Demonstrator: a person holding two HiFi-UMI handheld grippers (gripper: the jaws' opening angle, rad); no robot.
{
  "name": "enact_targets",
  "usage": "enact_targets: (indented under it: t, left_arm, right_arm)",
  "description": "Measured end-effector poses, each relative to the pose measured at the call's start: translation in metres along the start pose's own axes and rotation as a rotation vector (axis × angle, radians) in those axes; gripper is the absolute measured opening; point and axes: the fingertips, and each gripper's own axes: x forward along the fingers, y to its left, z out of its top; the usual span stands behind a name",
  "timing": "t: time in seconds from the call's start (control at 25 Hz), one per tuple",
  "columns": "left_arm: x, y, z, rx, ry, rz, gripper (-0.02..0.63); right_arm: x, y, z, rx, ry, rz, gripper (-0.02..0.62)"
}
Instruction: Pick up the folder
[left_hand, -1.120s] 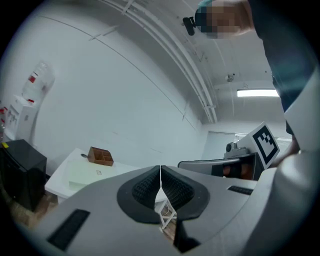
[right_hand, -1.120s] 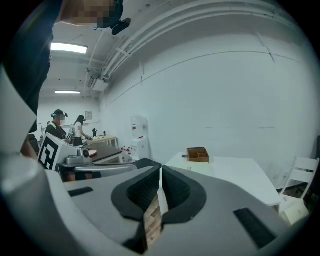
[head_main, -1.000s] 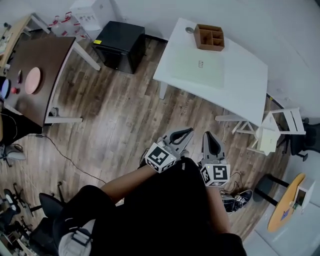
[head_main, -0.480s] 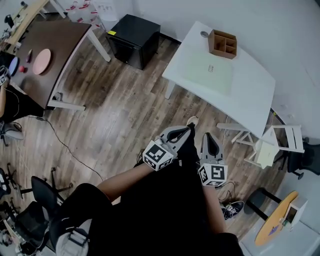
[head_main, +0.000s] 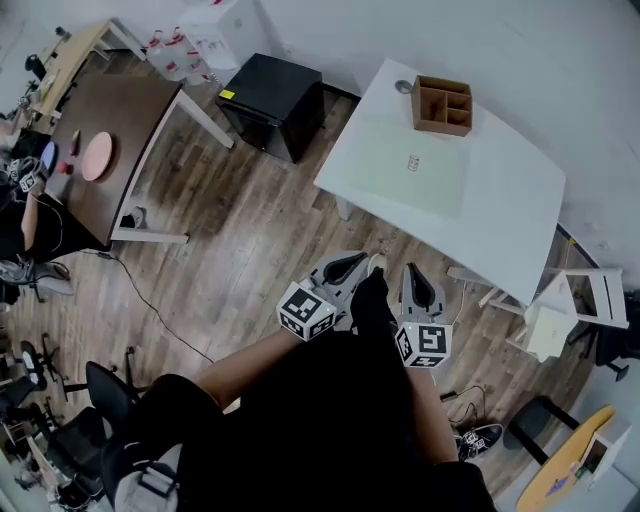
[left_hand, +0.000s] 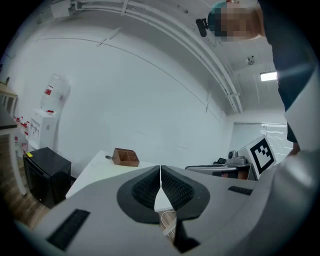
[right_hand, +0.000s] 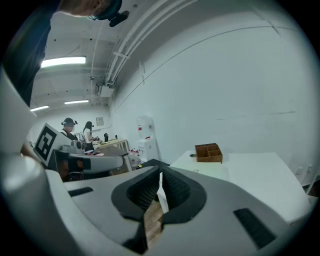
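Observation:
A pale green folder (head_main: 408, 166) lies flat on the white table (head_main: 520, 225), just in front of a wooden desk organizer (head_main: 442, 104). Both grippers are held close to the person's body, over the wood floor and short of the table's near edge. My left gripper (head_main: 358, 260) is shut with nothing between its jaws (left_hand: 160, 171). To its right my right gripper (head_main: 416, 272) is likewise shut and empty (right_hand: 160, 176). Both point toward the table, and the organizer (left_hand: 125, 157) (right_hand: 208, 152) shows ahead in each gripper view.
A black cabinet (head_main: 272, 104) stands left of the white table. A brown desk (head_main: 100, 140) with small items is at far left, with people beside it. A white folding stool (head_main: 575, 305) sits at the table's right end. A water dispenser (right_hand: 146, 136) stands by the wall.
The person has stepped closer to the white table, carrying both grippers forward and slightly lower. Both stay shut and empty.

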Motion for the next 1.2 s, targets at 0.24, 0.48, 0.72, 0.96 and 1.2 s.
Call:
enact_targets:
  t: [0.24, 0.48, 0.72, 0.96, 1.2]
  left_arm:
    - [0.066, 0.025, 0.005, -0.011, 0.045, 0.05, 0.017]
    - [0.119, 0.054, 0.015, 0.028, 0.061, 0.101, 0.017]
    - [0.152, 0.094, 0.016, 0.002, 0.088, 0.195, 0.017]
    - [0.179, 0.139, 0.007, -0.012, 0.127, 0.261, 0.017]
    - [0.194, 0.177, 0.003, -0.045, 0.151, 0.298, 0.018]
  right_arm:
    - [0.038, -0.06, 0.013, 0.021, 0.044, 0.02, 0.038]
    - [0.079, -0.128, 0.02, 0.026, 0.073, 0.03, 0.038]
    - [0.119, -0.174, 0.021, 0.049, 0.099, 0.043, 0.038]
    - [0.157, -0.205, 0.002, 0.075, 0.163, 0.072, 0.038]
    - [0.187, -0.228, -0.008, 0.103, 0.214, 0.087, 0.04]
